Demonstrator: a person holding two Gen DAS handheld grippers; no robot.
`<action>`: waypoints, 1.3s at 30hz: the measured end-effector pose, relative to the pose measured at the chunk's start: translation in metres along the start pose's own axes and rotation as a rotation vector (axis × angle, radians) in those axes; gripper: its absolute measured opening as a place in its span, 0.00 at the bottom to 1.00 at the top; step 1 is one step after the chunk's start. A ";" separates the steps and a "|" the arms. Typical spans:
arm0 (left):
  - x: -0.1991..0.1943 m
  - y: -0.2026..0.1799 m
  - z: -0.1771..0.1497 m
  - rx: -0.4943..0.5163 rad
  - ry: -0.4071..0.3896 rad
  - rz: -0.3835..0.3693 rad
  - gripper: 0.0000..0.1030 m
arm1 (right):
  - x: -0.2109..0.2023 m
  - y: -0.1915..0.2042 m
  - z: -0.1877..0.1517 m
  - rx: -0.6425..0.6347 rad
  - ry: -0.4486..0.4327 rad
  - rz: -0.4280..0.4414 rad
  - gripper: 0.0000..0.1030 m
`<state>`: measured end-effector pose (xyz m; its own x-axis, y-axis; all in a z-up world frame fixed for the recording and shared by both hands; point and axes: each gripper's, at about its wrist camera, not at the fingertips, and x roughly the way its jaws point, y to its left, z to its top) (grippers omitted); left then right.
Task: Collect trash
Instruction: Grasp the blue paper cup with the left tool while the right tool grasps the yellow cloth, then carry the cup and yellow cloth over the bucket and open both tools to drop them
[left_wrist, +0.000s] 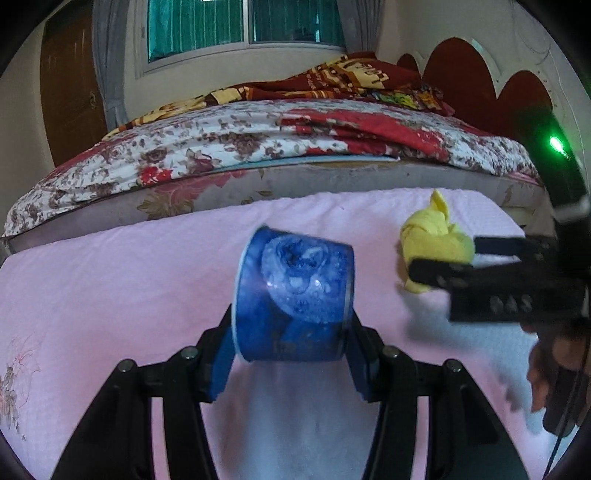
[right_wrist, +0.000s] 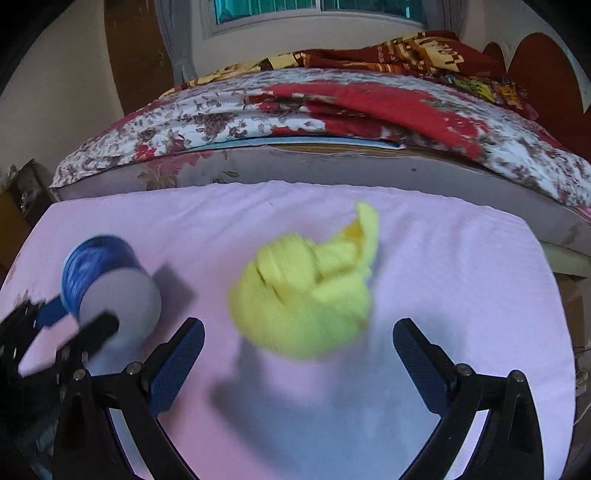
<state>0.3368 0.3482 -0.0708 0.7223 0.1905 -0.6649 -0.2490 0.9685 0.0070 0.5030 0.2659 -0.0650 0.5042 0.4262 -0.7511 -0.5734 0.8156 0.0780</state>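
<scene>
I had my left claw (left_wrist: 291, 347) clamped sideways on the blue cup (left_wrist: 295, 295), while my right claw (right_wrist: 299, 354), jaws apart, framed the yellow wad (right_wrist: 303, 295) at twelve o'clock on the pink sheet (right_wrist: 461, 258), ready to grab.

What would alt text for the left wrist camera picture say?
The left tool grips a blue paper cup on its side above a pink cloth-covered surface. To the right, the right tool reaches a crumpled yellow cloth; a floral-quilted bed lies behind.
</scene>
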 end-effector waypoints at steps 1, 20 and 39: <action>0.002 0.000 -0.001 0.001 0.010 -0.006 0.52 | 0.004 0.001 0.002 0.002 0.006 -0.006 0.98; -0.041 -0.013 -0.023 -0.032 -0.021 -0.081 0.51 | -0.064 -0.026 -0.054 0.018 -0.020 0.017 0.37; -0.160 -0.101 -0.061 0.083 -0.116 -0.197 0.51 | -0.245 -0.075 -0.191 0.057 -0.141 -0.082 0.37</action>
<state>0.2068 0.2103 -0.0108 0.8223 0.0094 -0.5690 -0.0456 0.9977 -0.0495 0.2992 0.0257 -0.0117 0.6356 0.4043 -0.6576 -0.4910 0.8691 0.0598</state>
